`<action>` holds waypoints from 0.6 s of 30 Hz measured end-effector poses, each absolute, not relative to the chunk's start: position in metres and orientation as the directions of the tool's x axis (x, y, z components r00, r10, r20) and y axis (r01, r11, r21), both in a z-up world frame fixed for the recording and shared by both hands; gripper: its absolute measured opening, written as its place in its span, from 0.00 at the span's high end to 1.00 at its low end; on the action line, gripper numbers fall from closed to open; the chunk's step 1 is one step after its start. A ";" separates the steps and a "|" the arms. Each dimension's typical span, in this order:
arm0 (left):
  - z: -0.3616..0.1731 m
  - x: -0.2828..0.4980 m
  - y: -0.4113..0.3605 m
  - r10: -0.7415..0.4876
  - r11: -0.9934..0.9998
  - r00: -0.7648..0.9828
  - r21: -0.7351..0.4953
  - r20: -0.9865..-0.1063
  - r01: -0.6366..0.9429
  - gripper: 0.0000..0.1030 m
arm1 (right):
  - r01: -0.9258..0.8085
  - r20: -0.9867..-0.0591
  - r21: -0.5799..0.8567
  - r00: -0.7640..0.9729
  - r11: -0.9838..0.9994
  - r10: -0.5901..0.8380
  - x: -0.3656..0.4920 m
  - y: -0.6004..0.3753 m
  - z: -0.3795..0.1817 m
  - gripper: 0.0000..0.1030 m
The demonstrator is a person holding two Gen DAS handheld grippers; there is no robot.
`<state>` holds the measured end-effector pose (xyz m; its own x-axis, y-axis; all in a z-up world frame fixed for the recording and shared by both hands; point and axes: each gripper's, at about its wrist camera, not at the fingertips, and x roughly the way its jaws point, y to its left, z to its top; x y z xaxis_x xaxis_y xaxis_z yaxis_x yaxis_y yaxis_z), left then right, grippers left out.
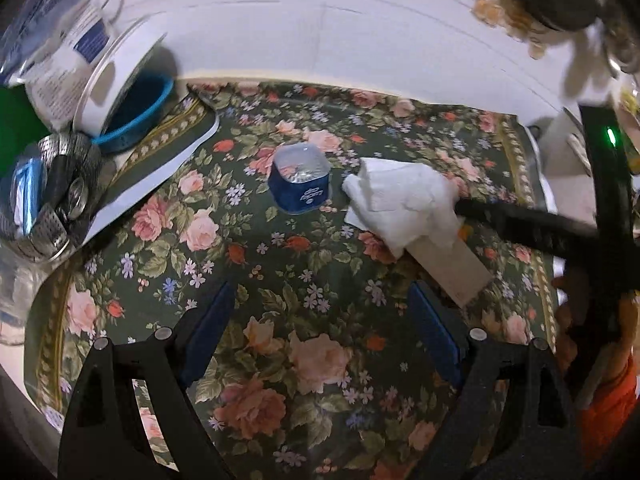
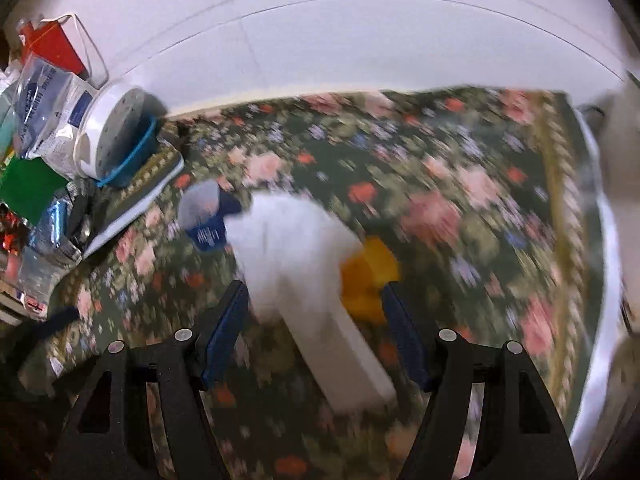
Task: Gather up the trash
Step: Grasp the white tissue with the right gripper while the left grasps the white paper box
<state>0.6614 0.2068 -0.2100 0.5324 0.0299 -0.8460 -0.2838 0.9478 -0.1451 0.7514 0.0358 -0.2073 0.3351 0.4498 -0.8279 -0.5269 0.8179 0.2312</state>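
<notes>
On the flowered tablecloth [image 1: 304, 364] lies a crumpled white tissue [image 1: 400, 204] over one end of a flat pale box [image 1: 456, 272]. A small blue cup with a foil lid [image 1: 300, 184] stands just left of the tissue. My left gripper [image 1: 324, 320] hangs open above bare cloth, short of the cup and tissue. The right gripper [image 2: 316, 320] is open too, with the blurred tissue [image 2: 288, 248] and box [image 2: 344, 364] lying between its fingers and a yellow-orange thing [image 2: 368, 280] by the right pad. One right finger [image 1: 520, 224] reaches the tissue's right edge.
A white round tub [image 1: 120, 88] lies on its side on a blue ring at the back left, beside a plastic bag [image 1: 52, 32] and a perforated metal holder [image 1: 52, 200]. A white wall [image 1: 320, 28] runs behind the table. A hand in an orange sleeve [image 1: 608, 392] shows at the right.
</notes>
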 end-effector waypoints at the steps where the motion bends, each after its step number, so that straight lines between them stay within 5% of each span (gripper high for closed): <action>1: -0.213 0.663 0.208 0.038 0.946 0.526 -0.138 -0.850 -0.293 0.15 | -0.537 -0.830 0.234 0.324 0.811 0.454 0.761 0.045 -0.210 0.36; 7: -0.230 0.672 0.216 0.062 0.922 0.487 -0.137 -0.871 -0.362 0.15 | -0.573 -0.861 0.260 0.227 0.777 0.456 0.788 0.077 -0.236 0.40; 12: -0.236 0.680 0.211 0.065 0.921 0.472 -0.130 -0.879 -0.369 0.15 | -0.603 -0.864 0.246 0.220 0.759 0.454 0.791 0.080 -0.243 0.90; 18: -0.236 0.695 0.193 0.039 0.934 0.466 -0.134 -0.884 -0.331 0.15 | -0.600 -0.800 0.291 0.275 0.745 0.533 0.787 0.048 -0.209 0.92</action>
<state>0.6952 0.1930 -0.2360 0.4662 0.0386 -0.8838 -0.3306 0.9343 -0.1336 0.7865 0.0476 -0.2090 0.2749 0.5331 -0.8002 -0.6000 0.7454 0.2905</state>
